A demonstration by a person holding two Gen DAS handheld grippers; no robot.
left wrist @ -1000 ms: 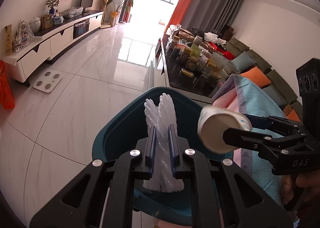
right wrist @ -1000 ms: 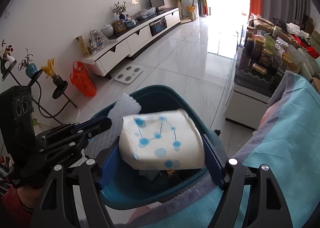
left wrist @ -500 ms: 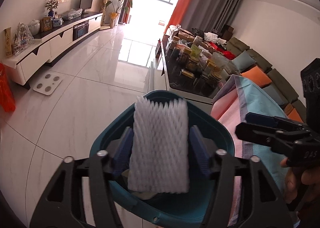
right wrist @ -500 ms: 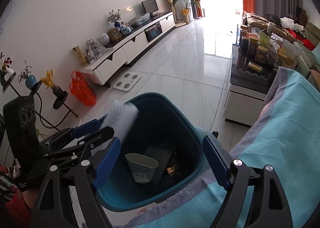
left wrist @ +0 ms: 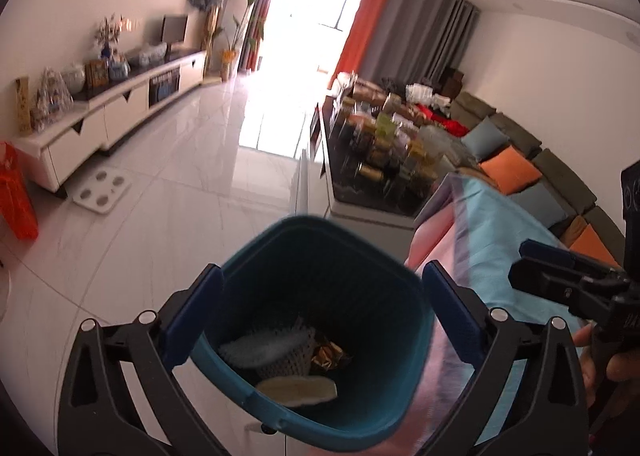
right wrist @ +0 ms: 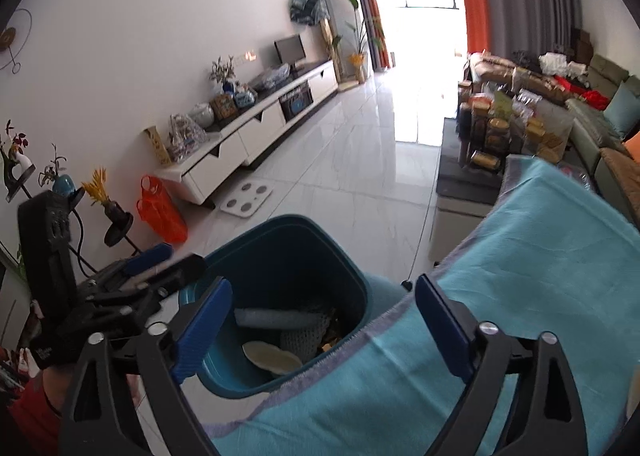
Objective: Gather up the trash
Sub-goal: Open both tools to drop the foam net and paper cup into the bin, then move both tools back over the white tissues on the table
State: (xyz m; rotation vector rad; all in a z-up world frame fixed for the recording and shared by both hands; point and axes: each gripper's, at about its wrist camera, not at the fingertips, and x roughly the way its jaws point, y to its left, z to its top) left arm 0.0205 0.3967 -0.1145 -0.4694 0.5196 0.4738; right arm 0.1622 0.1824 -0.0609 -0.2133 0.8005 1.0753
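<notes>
A teal bin (left wrist: 320, 228) stands on the floor beside a cloth-covered surface. In it lie a white foam net (left wrist: 260, 348), a squashed paper cup (left wrist: 296, 390) and a gold wrapper (left wrist: 328, 354). My left gripper (left wrist: 322, 284) hangs above the bin, its jaws opening wide with nothing between them. Over the bin's edge and the cloth, my right gripper (right wrist: 324, 296) is also opening and empty. In the right wrist view the foam net (right wrist: 272, 318) and the cup (right wrist: 272, 356) rest in the bin (right wrist: 304, 232), with the left gripper (right wrist: 176, 258) at its left rim.
A teal cloth (right wrist: 520, 296) covers the surface right of the bin. Beyond it stands a low table crowded with jars (left wrist: 380, 159), then a sofa with cushions (left wrist: 508, 171). A white TV cabinet (left wrist: 112, 115), a scale (left wrist: 102, 195) and an orange bag (left wrist: 16, 195) sit left.
The left gripper opened and let go of the foam net; the right gripper dropped the paper cup. Both items now lie in the bin. Both grippers rose and drew back a little.
</notes>
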